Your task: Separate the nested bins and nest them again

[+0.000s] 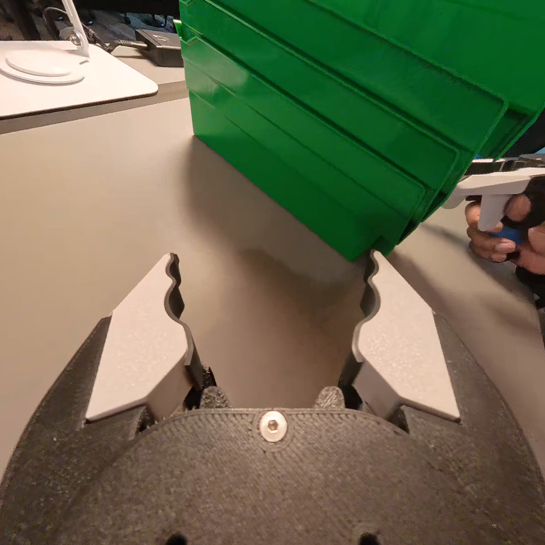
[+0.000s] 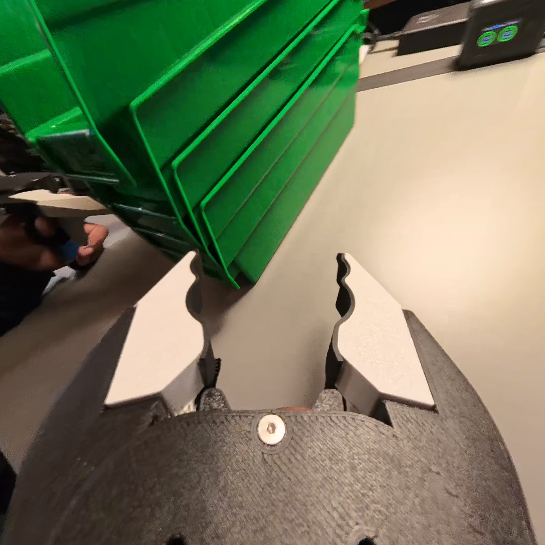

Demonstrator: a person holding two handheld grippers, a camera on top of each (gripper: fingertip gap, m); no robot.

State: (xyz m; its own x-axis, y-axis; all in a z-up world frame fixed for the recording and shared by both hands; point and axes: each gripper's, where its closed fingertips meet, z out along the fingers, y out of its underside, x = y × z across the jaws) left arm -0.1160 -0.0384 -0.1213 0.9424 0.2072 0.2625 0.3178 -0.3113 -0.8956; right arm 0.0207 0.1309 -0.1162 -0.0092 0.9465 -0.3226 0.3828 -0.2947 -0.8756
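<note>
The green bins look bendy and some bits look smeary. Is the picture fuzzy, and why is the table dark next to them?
Left wrist view: the wide lens curves the green bins; the hand at the right is smeared; the stack's shadow darkens the table. Right wrist view: the bins' lower left corner, the hand and the dark device are blurry.

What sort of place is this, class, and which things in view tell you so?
Probably an office or lab workbench: a beige tabletop, a black electronic device with a lit screen, and a white monitor stand base beside nested green bins.
</note>
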